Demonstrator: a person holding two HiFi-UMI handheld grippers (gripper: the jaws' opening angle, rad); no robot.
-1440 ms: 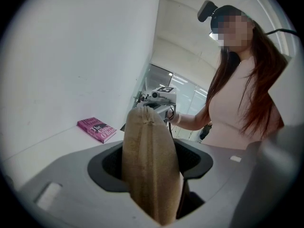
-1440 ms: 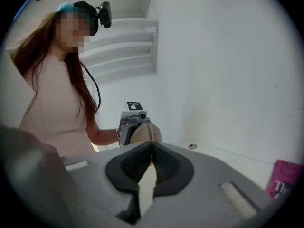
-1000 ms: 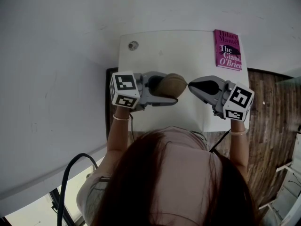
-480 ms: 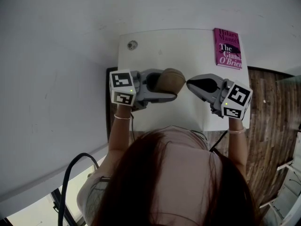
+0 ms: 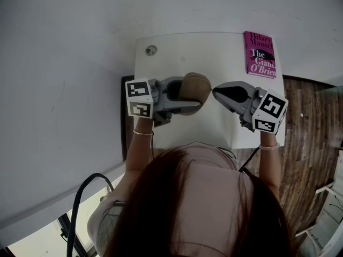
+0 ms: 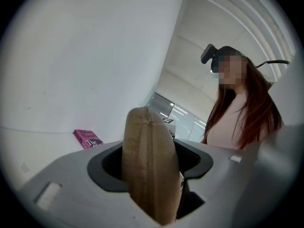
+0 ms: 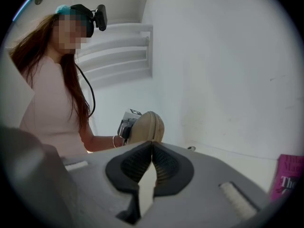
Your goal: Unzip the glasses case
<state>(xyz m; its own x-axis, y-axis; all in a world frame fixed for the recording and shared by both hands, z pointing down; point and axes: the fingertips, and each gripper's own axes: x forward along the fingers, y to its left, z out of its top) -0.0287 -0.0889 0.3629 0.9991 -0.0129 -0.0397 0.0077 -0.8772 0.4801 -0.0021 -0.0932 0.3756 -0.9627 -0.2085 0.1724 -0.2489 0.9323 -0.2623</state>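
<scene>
A tan fabric glasses case (image 5: 195, 85) hangs above the white table (image 5: 209, 55), and my left gripper (image 5: 194, 96) is shut on it from the left. In the left gripper view the case (image 6: 149, 165) stands on edge between the dark pads, seam facing the camera. My right gripper (image 5: 215, 93) is shut, its tips meeting right at the case's right end. The right gripper view has the closed jaws (image 7: 151, 146) with the case (image 7: 147, 126) just beyond them. Whether a zipper pull is pinched does not show.
A pink book (image 5: 260, 55) lies at the table's far right corner. A small round fitting (image 5: 151, 51) sits at the far left corner. Wooden floor (image 5: 305, 143) lies to the right, a white wall to the left, and a black cable (image 5: 80, 197) by my left side.
The left gripper has shifted slightly away from me and turned a little, so the case's end looks rounder. The right gripper has stayed in place, shut.
</scene>
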